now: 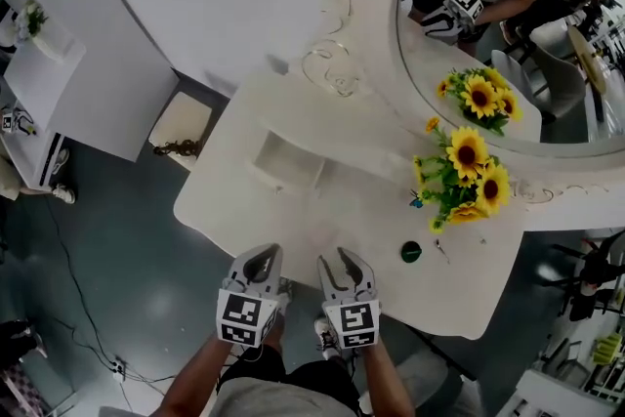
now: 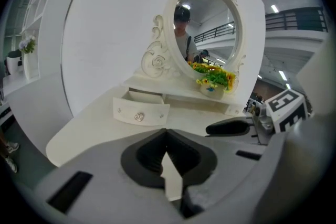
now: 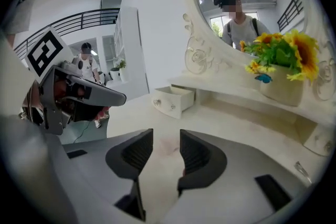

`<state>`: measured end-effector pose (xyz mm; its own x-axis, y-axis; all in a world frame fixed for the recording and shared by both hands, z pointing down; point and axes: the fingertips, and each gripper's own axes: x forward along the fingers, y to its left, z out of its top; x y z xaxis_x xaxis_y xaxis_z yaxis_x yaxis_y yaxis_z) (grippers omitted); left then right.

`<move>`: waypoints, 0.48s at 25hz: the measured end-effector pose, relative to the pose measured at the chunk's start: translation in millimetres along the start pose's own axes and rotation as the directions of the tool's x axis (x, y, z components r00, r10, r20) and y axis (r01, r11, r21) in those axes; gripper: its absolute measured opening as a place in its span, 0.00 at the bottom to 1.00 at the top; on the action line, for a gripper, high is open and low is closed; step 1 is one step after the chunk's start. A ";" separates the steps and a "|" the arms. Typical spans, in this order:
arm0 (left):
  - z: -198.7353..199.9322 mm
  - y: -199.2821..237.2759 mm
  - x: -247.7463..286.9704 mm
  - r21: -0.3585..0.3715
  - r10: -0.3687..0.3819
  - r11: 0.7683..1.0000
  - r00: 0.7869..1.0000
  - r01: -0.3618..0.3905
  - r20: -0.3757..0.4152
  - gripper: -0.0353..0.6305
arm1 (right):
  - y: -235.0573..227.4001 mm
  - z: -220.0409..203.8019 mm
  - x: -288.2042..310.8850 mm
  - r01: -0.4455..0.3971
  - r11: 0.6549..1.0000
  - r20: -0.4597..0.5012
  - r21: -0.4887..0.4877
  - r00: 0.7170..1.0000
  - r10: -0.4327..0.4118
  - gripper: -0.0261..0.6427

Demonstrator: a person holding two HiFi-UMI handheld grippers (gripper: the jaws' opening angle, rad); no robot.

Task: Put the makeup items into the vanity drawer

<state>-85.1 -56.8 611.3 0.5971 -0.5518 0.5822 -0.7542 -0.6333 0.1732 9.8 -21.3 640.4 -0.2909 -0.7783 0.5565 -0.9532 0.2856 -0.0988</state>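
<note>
Head view: the left claw [image 1: 262, 259] and right claw [image 1: 344, 265] hang side by side at the near edge of the vanity [image 1: 244, 200]. Past the left claw the drawer [image 1: 288, 161] stands pulled out, its inside plain white. A small dark round pot [image 1: 411, 251] lies on the top just right of the right claw, apart from it, with a thin thing beside it too small to tell. Beyond the pot stand sunflowers [image 1: 469, 173] before the mirror [image 1: 547, 34].

Left gripper view: the left claw [image 2: 167, 134] has its tips together, with nothing in them. The drawer [image 2: 140, 113] lies ahead and slightly left.

Right gripper view: the right claw [image 3: 166, 144] stands parted, with bare top in the gap. The drawer [image 3: 173, 101] lies straight ahead, well apart
</note>
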 end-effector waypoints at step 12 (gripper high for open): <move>-19.2 13.3 6.6 -0.032 0.013 0.999 0.999 -0.014 -0.035 0.05 | -4.8 -27.2 31.1 0.018 0.999 -0.084 -0.034 0.996 -0.021 0.21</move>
<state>-96.4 -58.4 632.7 0.5772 -0.5405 0.6122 -0.7709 -0.6079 0.1902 7.5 -31.6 680.5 -0.2633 -0.7344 0.6256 -0.9549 0.2906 -0.0607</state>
